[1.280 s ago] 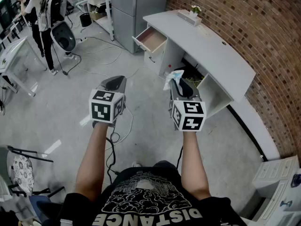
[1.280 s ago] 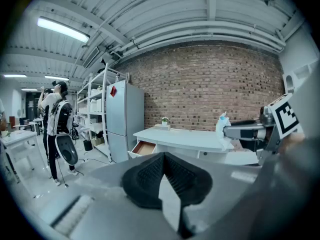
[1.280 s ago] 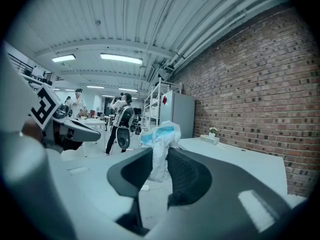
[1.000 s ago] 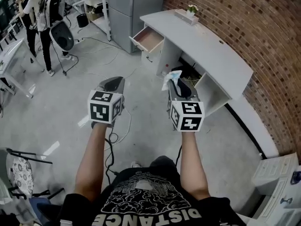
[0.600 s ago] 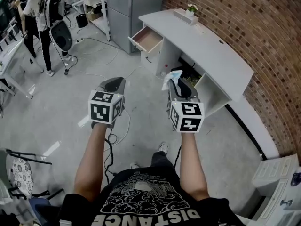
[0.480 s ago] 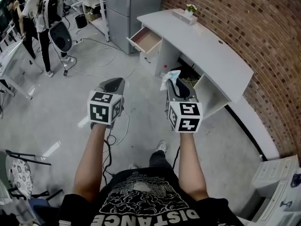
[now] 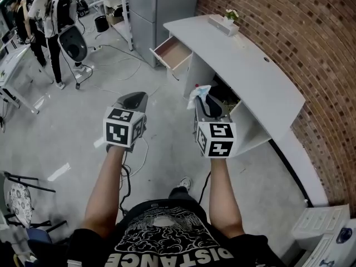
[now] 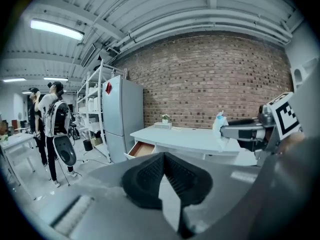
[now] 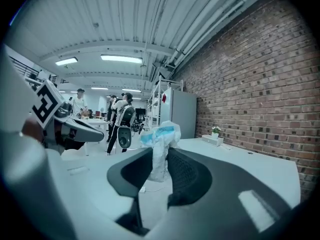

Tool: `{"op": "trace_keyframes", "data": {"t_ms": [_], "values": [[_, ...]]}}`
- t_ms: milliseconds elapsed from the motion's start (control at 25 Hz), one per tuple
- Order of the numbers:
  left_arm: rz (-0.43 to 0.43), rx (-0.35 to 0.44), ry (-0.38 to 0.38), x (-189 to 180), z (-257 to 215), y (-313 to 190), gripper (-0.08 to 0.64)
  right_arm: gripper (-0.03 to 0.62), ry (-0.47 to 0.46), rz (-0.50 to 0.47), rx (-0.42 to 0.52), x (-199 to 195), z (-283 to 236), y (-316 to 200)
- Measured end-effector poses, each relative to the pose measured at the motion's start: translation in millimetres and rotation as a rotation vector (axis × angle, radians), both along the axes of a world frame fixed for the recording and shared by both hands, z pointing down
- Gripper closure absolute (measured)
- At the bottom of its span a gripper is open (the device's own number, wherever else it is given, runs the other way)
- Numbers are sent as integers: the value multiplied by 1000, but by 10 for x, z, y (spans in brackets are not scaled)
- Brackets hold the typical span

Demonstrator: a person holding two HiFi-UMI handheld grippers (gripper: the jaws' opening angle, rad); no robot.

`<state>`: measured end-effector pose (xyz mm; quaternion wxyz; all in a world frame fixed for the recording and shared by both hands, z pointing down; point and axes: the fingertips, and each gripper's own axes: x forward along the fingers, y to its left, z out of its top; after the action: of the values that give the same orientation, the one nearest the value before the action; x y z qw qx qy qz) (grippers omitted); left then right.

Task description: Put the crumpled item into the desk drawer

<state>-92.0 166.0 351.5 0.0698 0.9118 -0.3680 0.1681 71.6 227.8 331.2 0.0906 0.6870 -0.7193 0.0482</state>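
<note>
The crumpled item (image 7: 198, 93), a white and blue wad, sticks up from my right gripper (image 7: 203, 97), which is shut on it; in the right gripper view the wad (image 9: 160, 143) sits pinched between the dark pads. My left gripper (image 7: 135, 99) is held level beside it, shut and empty, its pads meeting (image 8: 163, 156). Ahead stands the grey desk (image 7: 250, 65) against the brick wall, its drawer (image 7: 173, 52) pulled open at the left end and showing a bare wooden bottom. Both grippers hang over the floor, short of the desk.
A small potted plant (image 7: 230, 16) stands on the desk's far end. A tall grey cabinet (image 7: 158, 7) is beside the drawer. Cables (image 7: 119, 65) trail over the floor. People and an office chair (image 7: 74, 42) are at the back left. White plastic drawers (image 7: 322, 232) stand at the lower right.
The person has stepped forward, and both grippers have moved together toward the desk. The wad stays in the right gripper; the left stays shut.
</note>
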Motion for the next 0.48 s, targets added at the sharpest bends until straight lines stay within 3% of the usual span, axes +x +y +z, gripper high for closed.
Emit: {"op": "trace_keyframes", "data": {"t_ms": [480], "values": [[-40, -6, -4, 783, -45, -512, 560, 495, -2, -66, -20, 742, 8, -584]]}}
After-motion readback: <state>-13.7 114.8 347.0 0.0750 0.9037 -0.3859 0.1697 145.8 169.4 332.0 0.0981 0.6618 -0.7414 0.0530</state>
